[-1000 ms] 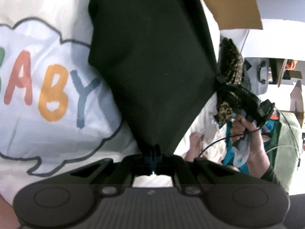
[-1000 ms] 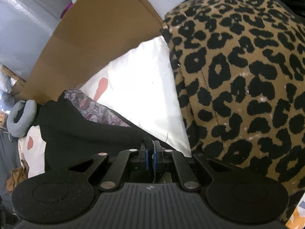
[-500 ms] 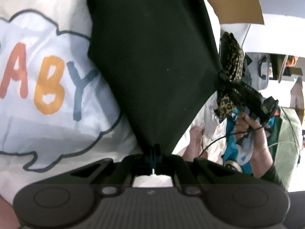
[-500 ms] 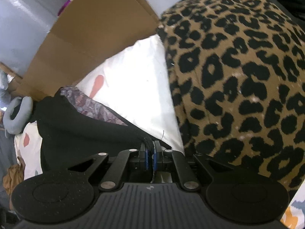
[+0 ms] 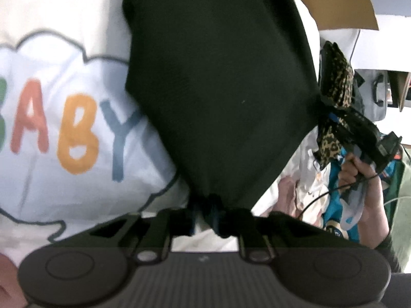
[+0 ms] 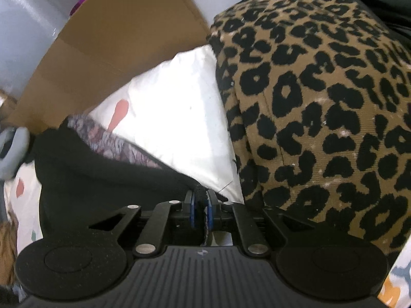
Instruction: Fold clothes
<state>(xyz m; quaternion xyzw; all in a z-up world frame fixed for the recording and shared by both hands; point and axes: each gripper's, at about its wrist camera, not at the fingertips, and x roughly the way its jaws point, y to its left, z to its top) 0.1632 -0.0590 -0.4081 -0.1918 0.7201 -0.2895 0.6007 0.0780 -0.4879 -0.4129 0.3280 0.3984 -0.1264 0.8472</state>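
Brown cardboard flap [image 5: 341, 2] at top right of left-wrist view; same cardboard [image 6: 115, 51] fills upper left in right-wrist view, w/ a pale grey wall [image 6: 28, 25] behind it. White bedding w/ cloud outline & coloured letters "BABY" [image 5: 74, 138] covers left side. Grey case w/ dark handle [image 5: 377, 95] far right, partly hidden. Grey padded ring [image 6: 12, 151] at left edge of right-wrist view; can't tell what it is.

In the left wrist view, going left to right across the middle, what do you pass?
White fabric with coloured BABY lettering → black garment, pinched in the left gripper → leopard-print cloth → right gripper gripping the garment's far corner → hand holding it.
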